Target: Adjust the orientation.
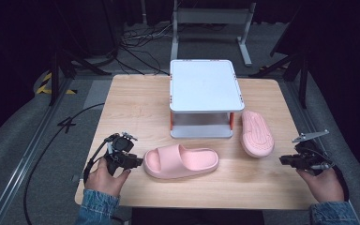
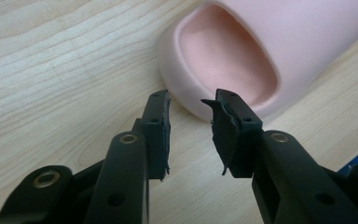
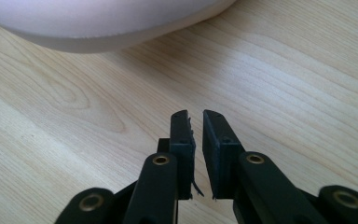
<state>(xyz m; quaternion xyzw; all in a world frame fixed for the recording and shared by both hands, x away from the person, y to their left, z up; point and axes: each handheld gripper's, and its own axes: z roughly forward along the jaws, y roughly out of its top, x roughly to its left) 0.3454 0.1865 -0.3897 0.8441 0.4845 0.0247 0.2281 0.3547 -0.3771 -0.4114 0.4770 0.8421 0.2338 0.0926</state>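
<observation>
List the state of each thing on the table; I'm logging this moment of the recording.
Near slipper: lying on its side, untouched.
Far slipper: sole up, beside the shelf.
Shelf: upright, nothing on top.
Left hand-held gripper: open, short of the near slipper.
Right hand-held gripper: nearly shut, holding nothing.

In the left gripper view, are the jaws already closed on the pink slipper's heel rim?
No. The left gripper has its jaws apart with bare table between them, just short of the pink slipper.
</observation>
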